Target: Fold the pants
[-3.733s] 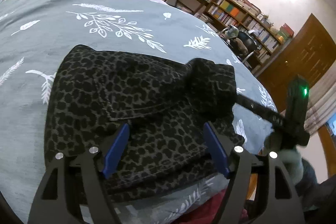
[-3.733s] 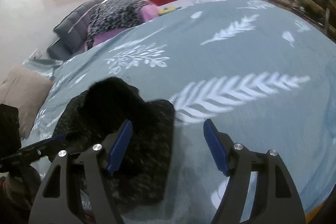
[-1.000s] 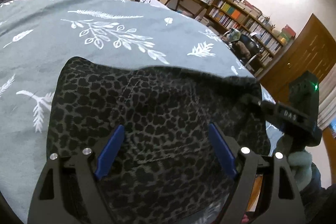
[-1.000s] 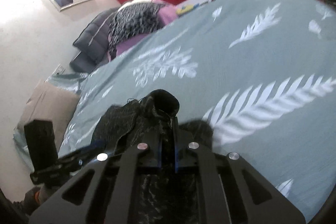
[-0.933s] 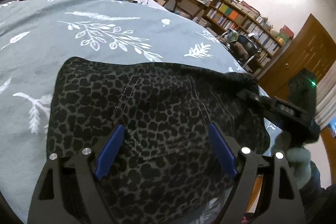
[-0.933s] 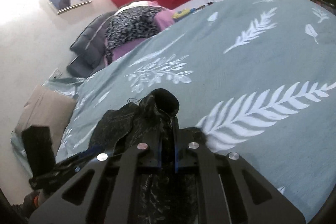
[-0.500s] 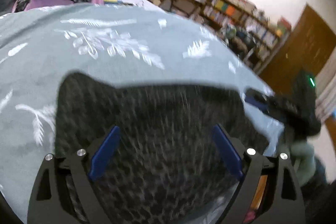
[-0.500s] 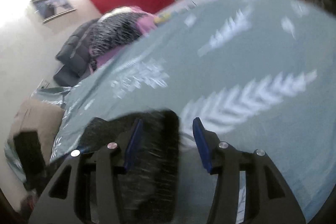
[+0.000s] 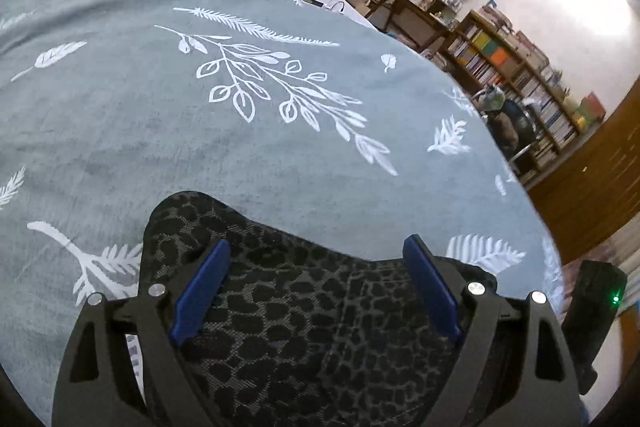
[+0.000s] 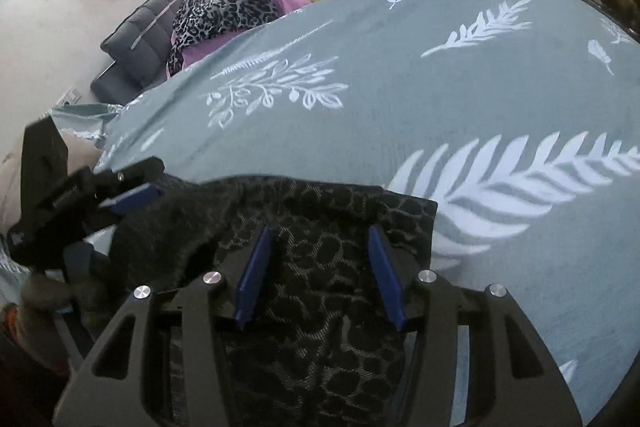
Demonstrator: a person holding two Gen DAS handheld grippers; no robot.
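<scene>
- Bedspread (image 9: pixel 280 147): grey-green with white leaf print, it covers the whole working surface. The far stretch lies bare in both wrist views.
- Pants (image 9: pixel 304 331): dark leopard-print, lying flat at the near edge of the bedspread, directly under both my tools. From the right wrist view they read as a compact block with a squared far-right corner (image 10: pixel 424 207). I judge at least one fold is laid down.
- Fuzzy dark portion (image 10: pixel 172 227): on the left side of the pants in the right wrist view, it sits raised and not flush with the rest. I cannot tell whether it is lining or a turned-up edge.
- Left gripper (image 9: pixel 316 283): my jaws stand wide apart over the pants, and the pads clamp nothing.
- Right gripper (image 10: pixel 320 267): my jaws have just been opening and stand about half apart. Cloth lies beneath them, but the pads do not pinch it. I judge the fabric released.
- Remaining work, as I judge it: flatten the raised left portion, then perhaps one more fold to tidy the bundle. Whether the near edge lines up is hidden by my tools.
</scene>
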